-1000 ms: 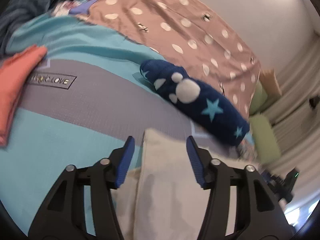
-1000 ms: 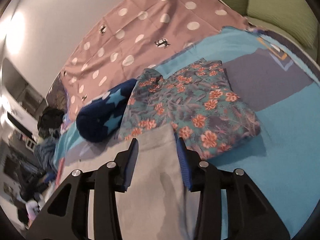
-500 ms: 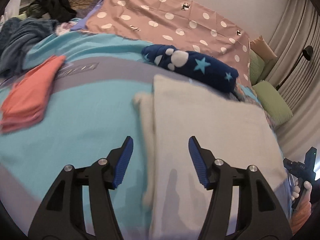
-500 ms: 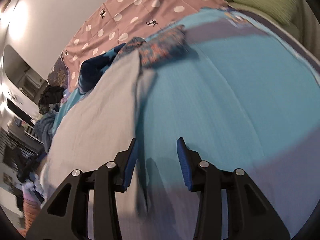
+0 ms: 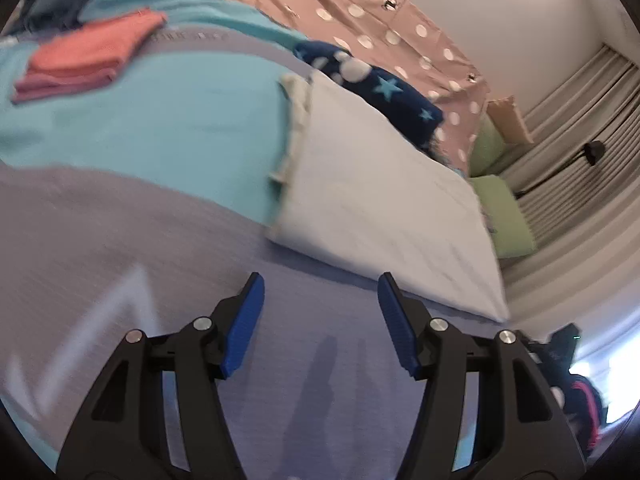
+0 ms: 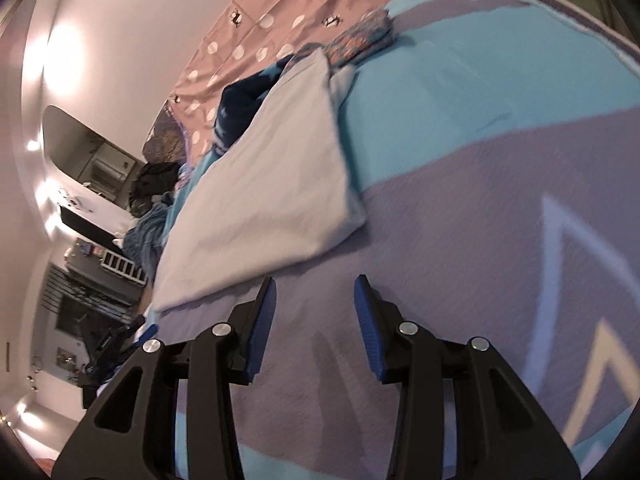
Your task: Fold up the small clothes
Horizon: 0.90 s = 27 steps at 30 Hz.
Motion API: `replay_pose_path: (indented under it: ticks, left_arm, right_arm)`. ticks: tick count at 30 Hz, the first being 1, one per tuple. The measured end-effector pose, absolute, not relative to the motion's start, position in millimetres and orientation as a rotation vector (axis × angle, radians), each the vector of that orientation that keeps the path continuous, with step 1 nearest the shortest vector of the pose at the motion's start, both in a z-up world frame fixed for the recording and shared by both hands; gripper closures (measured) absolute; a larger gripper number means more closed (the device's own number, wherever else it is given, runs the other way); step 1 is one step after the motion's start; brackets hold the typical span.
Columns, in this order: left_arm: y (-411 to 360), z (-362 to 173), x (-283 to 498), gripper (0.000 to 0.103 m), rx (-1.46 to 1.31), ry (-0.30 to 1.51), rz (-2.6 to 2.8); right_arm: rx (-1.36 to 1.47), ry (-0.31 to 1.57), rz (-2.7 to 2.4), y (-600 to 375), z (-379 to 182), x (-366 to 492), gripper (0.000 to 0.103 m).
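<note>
Left wrist view: the pale grey garment (image 5: 384, 208) was laid flat and folded on the bed (image 5: 160, 128), just ahead of the left gripper (image 5: 320, 320). Both it and the right gripper (image 6: 316, 316) were held part open and empty. A further fold was judged likely outstanding.

Soft matt cloth on the bed, hard plastic and metal on the tools.

The pale garment (image 5: 380, 208) is smooth matt cloth; the teal-and-grey blanket (image 5: 160, 128) under it looks finely knit and matt. The navy star-print piece (image 5: 392, 96) seems fleecy, the coral stack (image 5: 92, 56) flat cotton-like. The left gripper (image 5: 320, 316) and right gripper (image 6: 315, 312) have matt black plastic arms, ribbed blue pads and shiny metal rivets.
</note>
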State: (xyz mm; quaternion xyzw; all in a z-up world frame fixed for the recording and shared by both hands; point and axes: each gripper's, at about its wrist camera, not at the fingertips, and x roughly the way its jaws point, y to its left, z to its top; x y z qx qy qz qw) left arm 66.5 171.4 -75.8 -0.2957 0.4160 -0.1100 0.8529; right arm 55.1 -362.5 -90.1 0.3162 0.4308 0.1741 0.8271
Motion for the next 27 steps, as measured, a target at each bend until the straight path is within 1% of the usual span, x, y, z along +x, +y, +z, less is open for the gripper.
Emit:
replay_pose_path:
  ticks: [4,9,12,13,14,15,16,19,22,27]
  left_arm:
    - [167,-83,78,0.041,-0.667,0.857,-0.228]
    - [171,-91,106,0.041,-0.754,0.816,-0.222]
    - [163,-91,120,0.046,-0.737,0.812,-0.22]
    - [161,-92,124,0.058,-0.735,0.816,-0.216]
    - [160,-94,129,0.082,-0.737,0.824,-0.211]
    - [161,-101,134,0.093,-0.771,0.846,-0.222]
    - [164,-104,135,0.094,-0.803,0.853,-0.228]
    - [168,-97,128,0.096,-0.84,0.815,-0.259]
    - [164,-71,114,0.099,-0.782,0.771,-0.291]
    - [164,-22,62,0.099,-0.657,0.749,-0.342]
  right_arm:
    - [0.715,0.9,0.374,-361,-91,57,0.056]
    - [0.804,0.875,0.335,-357,-99,88,0.055]
    - [0.855,0.843,0.279,-353,-102,109,0.055]
    - [0.862,0.834,0.259,-351,-102,112,0.056]
    - [0.858,0.829,0.226,-349,-101,117,0.058]
    - [0.852,0.83,0.194,-348,-102,118,0.071]
    - [0.861,0.841,0.174,-349,-105,119,0.1]
    - [0.95,0.823,0.2,-359,-107,113,0.101]
    - [0.928,0.775,0.231,-363,-89,95,0.101]
    - [0.86,0.763,0.305,-370,-58,35,0.101]
